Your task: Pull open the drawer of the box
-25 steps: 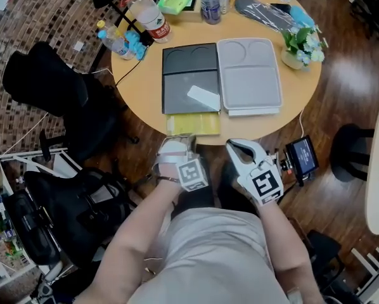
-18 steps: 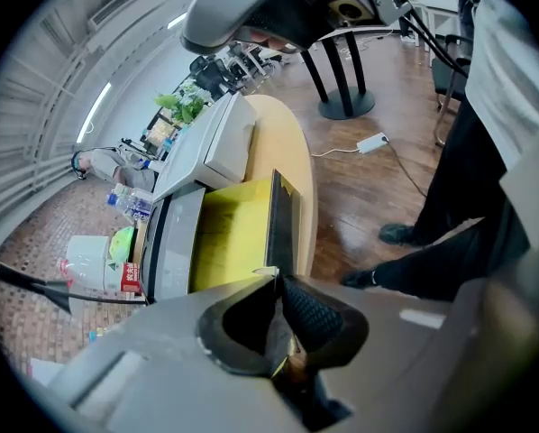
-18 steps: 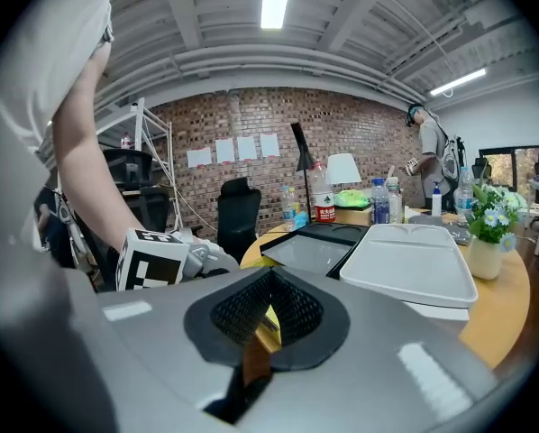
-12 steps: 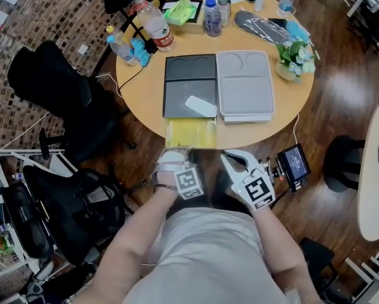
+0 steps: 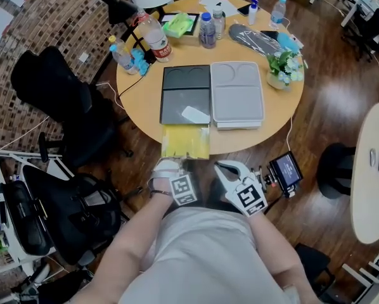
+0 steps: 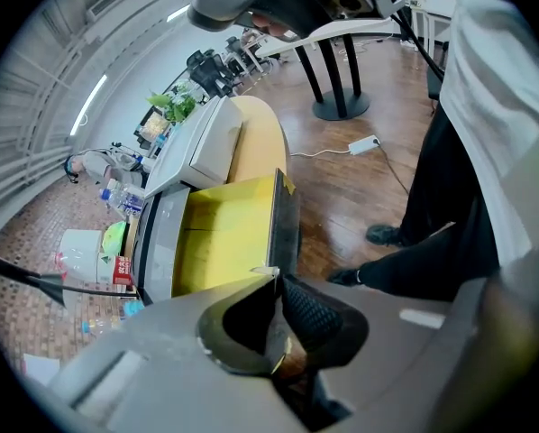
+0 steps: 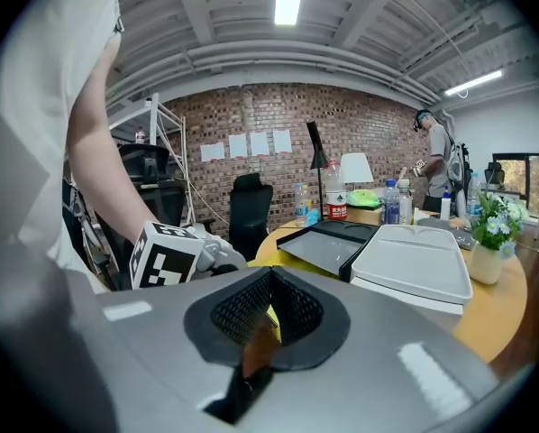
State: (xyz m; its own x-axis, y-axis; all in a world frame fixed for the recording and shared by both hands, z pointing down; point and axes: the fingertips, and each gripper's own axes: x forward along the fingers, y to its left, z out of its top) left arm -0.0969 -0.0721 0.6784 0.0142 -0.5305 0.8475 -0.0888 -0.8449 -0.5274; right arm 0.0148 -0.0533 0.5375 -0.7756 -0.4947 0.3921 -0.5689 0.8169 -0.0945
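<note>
Left claw (image 6: 275, 276) pinched narrow on front lip of yellow drawer (image 5: 185, 142). Drawer out of dark box (image 5: 186, 94), jutting past near edge of round table (image 5: 139, 84). Box near table middle, grey tray (image 5: 237, 94) just beside it on right. Right claw (image 5: 222, 168) closed, empty, off table's near edge, near drawer front.

The yellow drawer (image 5: 185, 142) is jutting past the table's (image 5: 275, 116) near edge, blocking that stretch; bare tabletop is lying free on either side. A black chair (image 5: 53, 90) is crowding the left edge.
</note>
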